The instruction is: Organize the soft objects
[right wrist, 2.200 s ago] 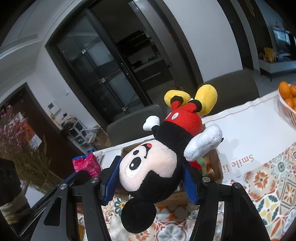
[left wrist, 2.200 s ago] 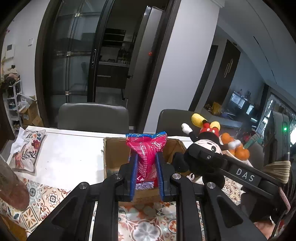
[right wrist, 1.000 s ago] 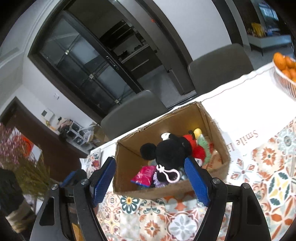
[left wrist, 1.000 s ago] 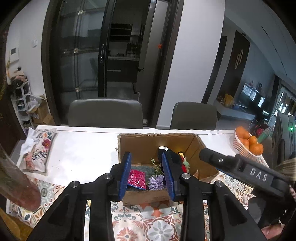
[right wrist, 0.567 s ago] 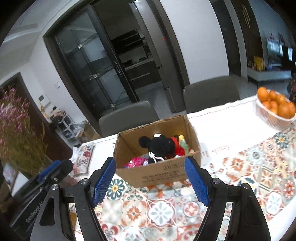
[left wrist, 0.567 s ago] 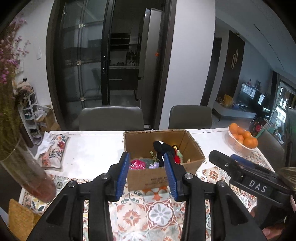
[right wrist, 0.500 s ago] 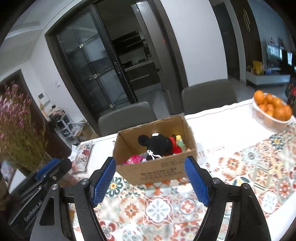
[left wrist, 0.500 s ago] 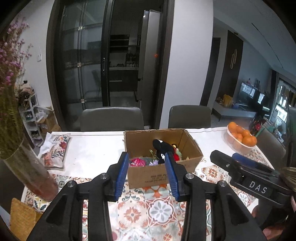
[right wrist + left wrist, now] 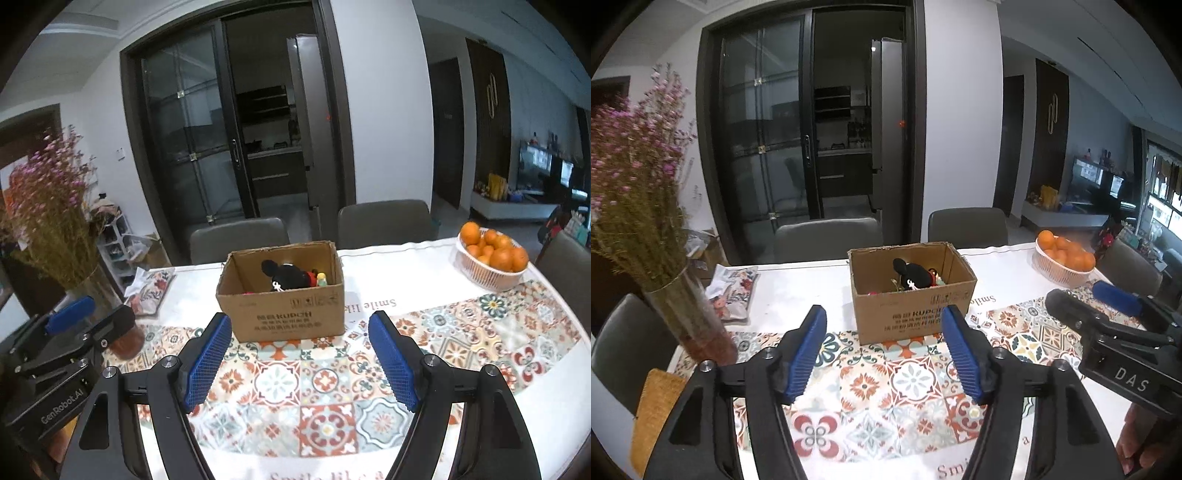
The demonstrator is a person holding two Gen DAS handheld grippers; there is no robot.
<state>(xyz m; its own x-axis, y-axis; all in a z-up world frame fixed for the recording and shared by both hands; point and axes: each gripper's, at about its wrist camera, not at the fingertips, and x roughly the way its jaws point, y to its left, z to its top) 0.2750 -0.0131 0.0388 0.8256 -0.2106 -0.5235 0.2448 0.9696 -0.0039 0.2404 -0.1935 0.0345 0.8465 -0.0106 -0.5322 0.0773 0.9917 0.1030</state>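
1. Left gripper: blue ribbed pads spread wide, nothing between them; it hangs above the patterned tile-print table runner, near side of the table, well short of the box.
2. Right gripper: blue mesh-faced pads likewise wide apart and empty, poised over the same runner. Its black body, marked DAS, shows at the right edge of the left wrist view.
3. Cardboard box: open-topped, flaps up, standing on the table just beyond both grippers, its near wall printed with text. It straddles the runner's far edge and the white tablecloth.
4. Mickey Mouse plush: inside the box, towards the middle, black head and round ear uppermost, a white loop tag at its front.
5. Red and green soft items: inside the box, just right of the plush, partly hidden by it. A sliver of pink wrapper shows at the box's near left inside edge.
6. Basket of oranges: white, far right of the table, well apart from the box.
7. Glass vase with dried pink flowers: left side of the table.
8. Floral printed pouch: flat on the white cloth, between vase and box.
9. Two grey chairs: tucked at the table's far side, behind the box.
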